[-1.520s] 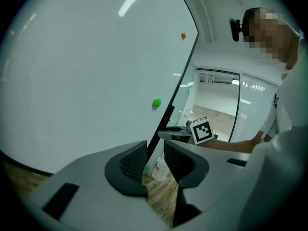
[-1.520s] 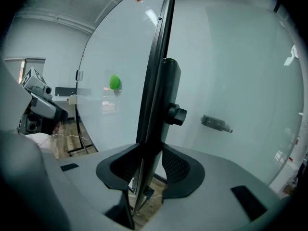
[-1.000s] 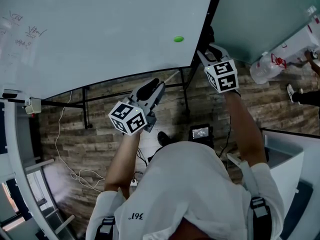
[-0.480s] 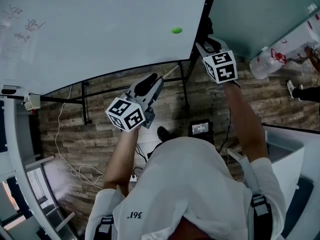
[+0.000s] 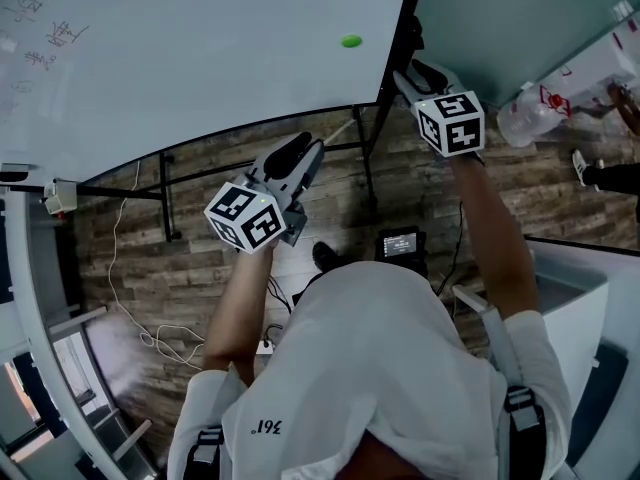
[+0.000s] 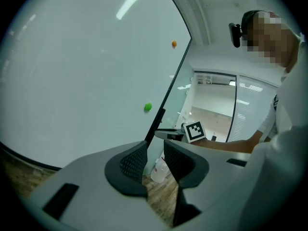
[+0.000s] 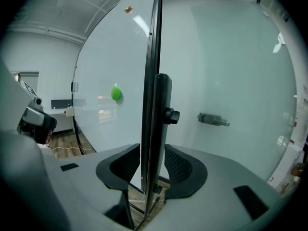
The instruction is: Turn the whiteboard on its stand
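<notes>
Left hand-held gripper (image 6: 155, 152) parted, right one (image 7: 153, 159) clamped.

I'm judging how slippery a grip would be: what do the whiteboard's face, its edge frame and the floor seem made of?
Whiteboard face: smooth, glossy white, with bright reflections; perhaps coated steel, if the green dot on it is a magnet. Frame: thin, dark, matte, straight-edged; likely painted metal. Floor: brown planks with grain; wood or wood-look laminate, can't tell which.

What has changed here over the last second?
Hardly anything. The large white whiteboard and its round green magnet sit slightly higher in the head view, mostly the camera shifting. The right gripper still clamps the board's black side edge; the left gripper stays open and empty.
</notes>
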A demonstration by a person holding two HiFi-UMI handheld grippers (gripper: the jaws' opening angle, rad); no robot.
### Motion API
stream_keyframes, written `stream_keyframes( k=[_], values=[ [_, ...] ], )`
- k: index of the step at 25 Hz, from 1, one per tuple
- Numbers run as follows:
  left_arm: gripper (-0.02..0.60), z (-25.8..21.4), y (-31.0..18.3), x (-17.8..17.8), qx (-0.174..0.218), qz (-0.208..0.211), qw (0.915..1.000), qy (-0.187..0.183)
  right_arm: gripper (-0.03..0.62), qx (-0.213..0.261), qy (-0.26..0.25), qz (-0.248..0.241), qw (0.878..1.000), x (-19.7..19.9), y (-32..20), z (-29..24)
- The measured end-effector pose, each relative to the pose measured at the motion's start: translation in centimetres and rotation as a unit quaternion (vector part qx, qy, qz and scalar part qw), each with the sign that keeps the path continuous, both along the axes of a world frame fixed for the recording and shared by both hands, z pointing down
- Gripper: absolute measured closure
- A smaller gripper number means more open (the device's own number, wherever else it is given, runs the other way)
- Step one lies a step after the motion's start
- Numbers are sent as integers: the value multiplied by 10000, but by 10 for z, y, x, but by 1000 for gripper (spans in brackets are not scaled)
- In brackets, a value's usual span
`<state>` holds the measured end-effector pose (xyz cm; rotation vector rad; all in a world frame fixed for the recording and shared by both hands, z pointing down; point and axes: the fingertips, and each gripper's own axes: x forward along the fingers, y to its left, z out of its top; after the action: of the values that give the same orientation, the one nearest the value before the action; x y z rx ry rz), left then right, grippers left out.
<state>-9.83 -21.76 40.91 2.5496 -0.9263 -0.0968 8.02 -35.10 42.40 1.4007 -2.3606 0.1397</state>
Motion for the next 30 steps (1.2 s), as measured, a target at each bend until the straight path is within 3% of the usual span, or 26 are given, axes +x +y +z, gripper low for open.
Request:
stream_keyframes(
  k=[12, 26, 30],
  values=[
    [483, -23, 1, -11, 280, 138, 9994, 143, 434, 482, -387, 550, 9966, 16, 46, -39],
    [485, -49, 51, -34, 524, 667, 9960, 293, 450, 778, -903, 863, 9891, -18, 143, -69],
    [495, -48, 71, -37, 491, 630, 9960, 396, 457, 775, -969, 823, 9888, -23, 175, -71]
  ],
)
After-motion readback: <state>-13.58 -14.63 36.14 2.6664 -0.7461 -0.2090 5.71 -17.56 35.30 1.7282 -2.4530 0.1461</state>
